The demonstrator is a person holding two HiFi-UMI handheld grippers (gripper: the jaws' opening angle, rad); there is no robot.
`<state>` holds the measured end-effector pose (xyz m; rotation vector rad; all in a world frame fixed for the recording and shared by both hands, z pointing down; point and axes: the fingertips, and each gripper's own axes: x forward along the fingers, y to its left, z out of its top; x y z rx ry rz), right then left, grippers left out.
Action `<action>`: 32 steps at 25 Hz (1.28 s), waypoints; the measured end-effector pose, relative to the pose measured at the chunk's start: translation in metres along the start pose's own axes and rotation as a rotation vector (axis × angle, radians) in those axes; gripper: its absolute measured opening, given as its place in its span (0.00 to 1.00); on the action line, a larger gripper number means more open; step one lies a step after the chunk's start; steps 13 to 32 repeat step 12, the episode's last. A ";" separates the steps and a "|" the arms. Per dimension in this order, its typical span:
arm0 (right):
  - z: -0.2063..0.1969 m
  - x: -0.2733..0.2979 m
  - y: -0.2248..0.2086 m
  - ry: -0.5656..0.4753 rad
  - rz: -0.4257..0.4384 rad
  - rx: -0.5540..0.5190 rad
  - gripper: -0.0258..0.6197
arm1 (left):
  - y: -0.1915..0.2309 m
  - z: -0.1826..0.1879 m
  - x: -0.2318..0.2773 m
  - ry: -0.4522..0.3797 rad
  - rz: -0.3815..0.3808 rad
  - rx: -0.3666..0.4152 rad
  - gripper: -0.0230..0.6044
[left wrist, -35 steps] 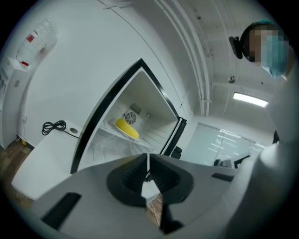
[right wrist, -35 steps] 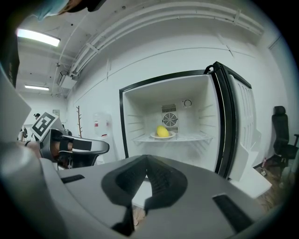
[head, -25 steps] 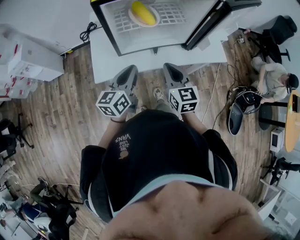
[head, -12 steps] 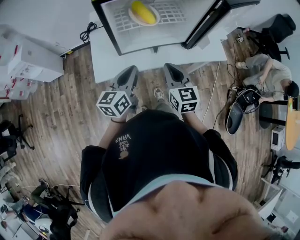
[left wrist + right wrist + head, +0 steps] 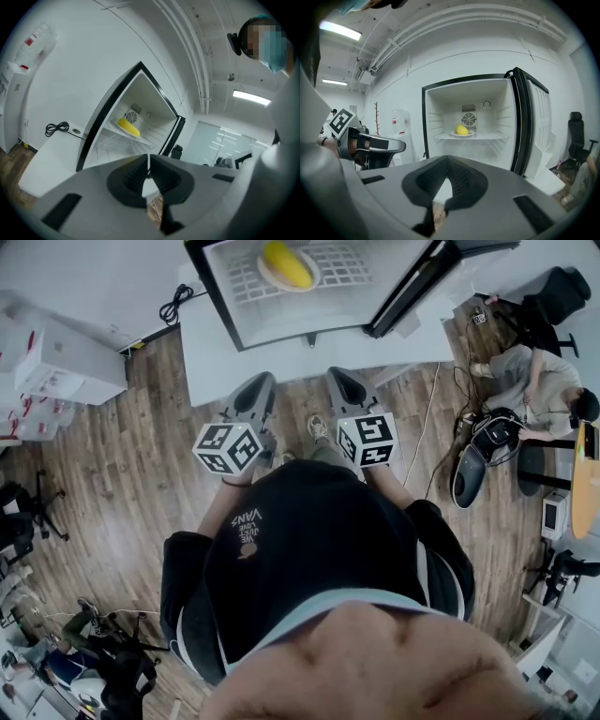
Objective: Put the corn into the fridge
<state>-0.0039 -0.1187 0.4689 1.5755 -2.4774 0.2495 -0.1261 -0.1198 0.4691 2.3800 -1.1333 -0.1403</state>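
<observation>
Now, corn (image 5: 461, 129) on plate (image 5: 453, 134), fridge door (image 5: 536, 126) open

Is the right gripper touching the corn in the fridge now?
Apart. The right gripper view shows the corn on a plate on the fridge shelf, well beyond the right gripper, whose jaws are shut on nothing.

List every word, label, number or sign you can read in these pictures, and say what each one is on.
"VANS", upside down in the head view, on the person's black top; the smaller print beside it is too small to read.
Marker cubes: black-and-white square patterns only, no letters.
Red label on the water dispenser: too small to read.
Red marks on the white boxes: too blurred to read.
</observation>
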 end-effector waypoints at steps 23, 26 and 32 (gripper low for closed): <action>0.003 0.002 0.002 -0.002 -0.002 -0.002 0.06 | 0.001 0.003 0.000 -0.007 -0.002 -0.003 0.08; 0.003 0.002 0.002 -0.002 -0.002 -0.002 0.06 | 0.001 0.003 0.000 -0.007 -0.002 -0.003 0.08; 0.003 0.002 0.002 -0.002 -0.002 -0.002 0.06 | 0.001 0.003 0.000 -0.007 -0.002 -0.003 0.08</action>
